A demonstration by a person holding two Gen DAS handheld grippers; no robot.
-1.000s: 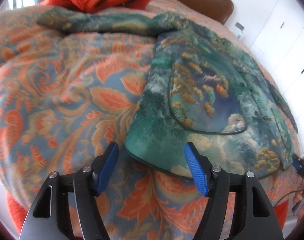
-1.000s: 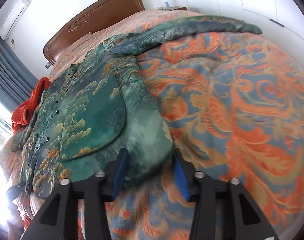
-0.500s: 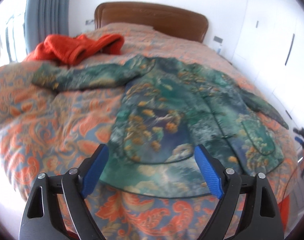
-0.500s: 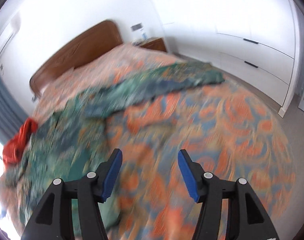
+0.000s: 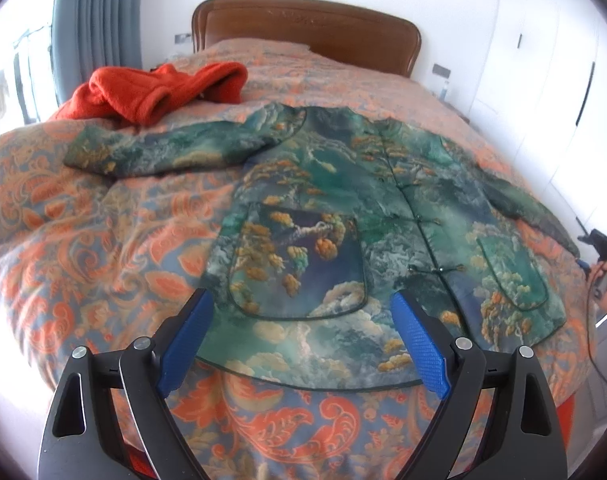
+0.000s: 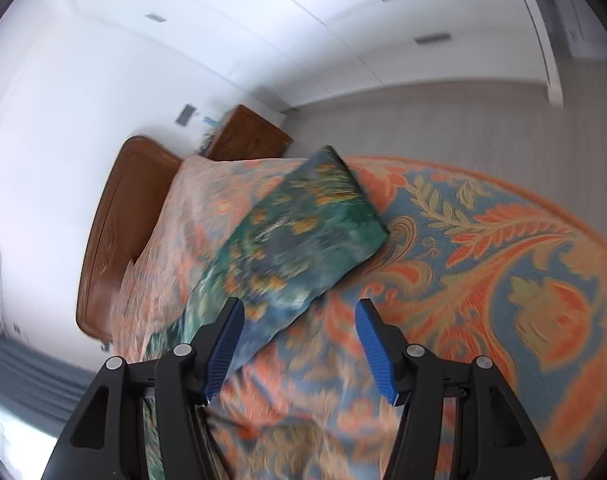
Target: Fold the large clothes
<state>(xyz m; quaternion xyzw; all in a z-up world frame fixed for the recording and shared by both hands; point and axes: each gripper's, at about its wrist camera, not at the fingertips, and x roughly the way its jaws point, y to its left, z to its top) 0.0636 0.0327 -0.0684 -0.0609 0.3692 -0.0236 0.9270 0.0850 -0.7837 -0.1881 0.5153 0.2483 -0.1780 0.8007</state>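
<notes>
Jacket point(image 5: 343, 208) in green landscape print lies spread front-up on your bed point(image 5: 83, 240), both sleeves stretched out sideways, with a red garment point(image 5: 155, 88) heaped near the headboard point(image 5: 303, 28). Your left gripper point(image 5: 299, 336) hovers released above the hem, nothing between its blue pads. Your right gripper point(image 6: 299, 344) is also released and empty, poised over the bedspread just beside the right sleeve point(image 6: 303, 232).

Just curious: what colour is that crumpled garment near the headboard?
Bright orange-red, plain knit; the crumpled garment shows best in the left wrist view.
</notes>
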